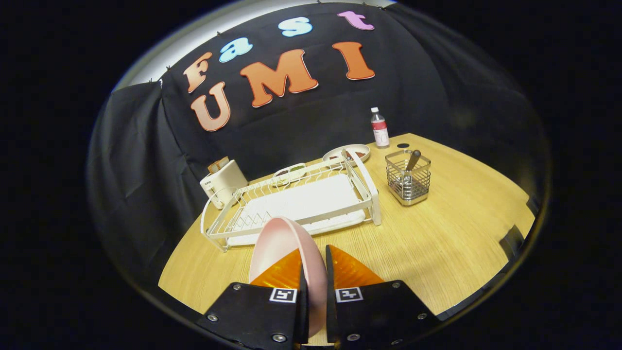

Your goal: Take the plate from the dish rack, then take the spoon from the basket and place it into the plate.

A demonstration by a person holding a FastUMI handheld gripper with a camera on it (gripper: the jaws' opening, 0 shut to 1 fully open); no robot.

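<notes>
**Plate in the tongs, spoon waiting in the basket**

The tongs [313, 272] are clamped on the pink plate [284, 243]. The plate stands on its edge between the two fingers, and both fingers press on its rim, one on each side. The fingers are close together, with just the thin plate wall in the gap. The plate looks to be up off the bench [437, 243], out of the white dish rack [301, 201], which sits just beyond it and looks bare now.

So the first part of the job looks done. The plate still needs a spot to lie flat on the bench.

The spoon [412, 163] is the next thing to get. It stands in the wire basket [408, 180], well ahead of the tongs and off to their right, just past the right end of the dish rack. Its long handle points up and leans a little, so the tongs would need to come at it from above.

Between the tongs and the basket there is open wood, which looks like a good place to set the plate down. The plate should go down close to the basket but not touching it.
</notes>
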